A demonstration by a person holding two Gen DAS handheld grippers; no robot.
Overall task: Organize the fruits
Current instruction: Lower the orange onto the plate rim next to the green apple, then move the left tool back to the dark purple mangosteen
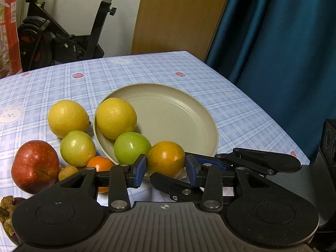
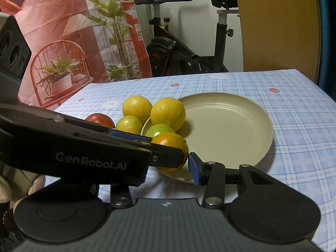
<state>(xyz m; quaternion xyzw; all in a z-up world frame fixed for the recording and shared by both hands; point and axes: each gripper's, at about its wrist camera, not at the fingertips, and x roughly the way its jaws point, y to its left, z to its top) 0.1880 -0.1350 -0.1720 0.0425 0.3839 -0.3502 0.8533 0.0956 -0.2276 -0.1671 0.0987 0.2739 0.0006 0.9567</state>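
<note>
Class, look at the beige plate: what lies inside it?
On the plate: a lemon, a green fruit and an orange. Its near rim is hidden behind grippers.
</note>
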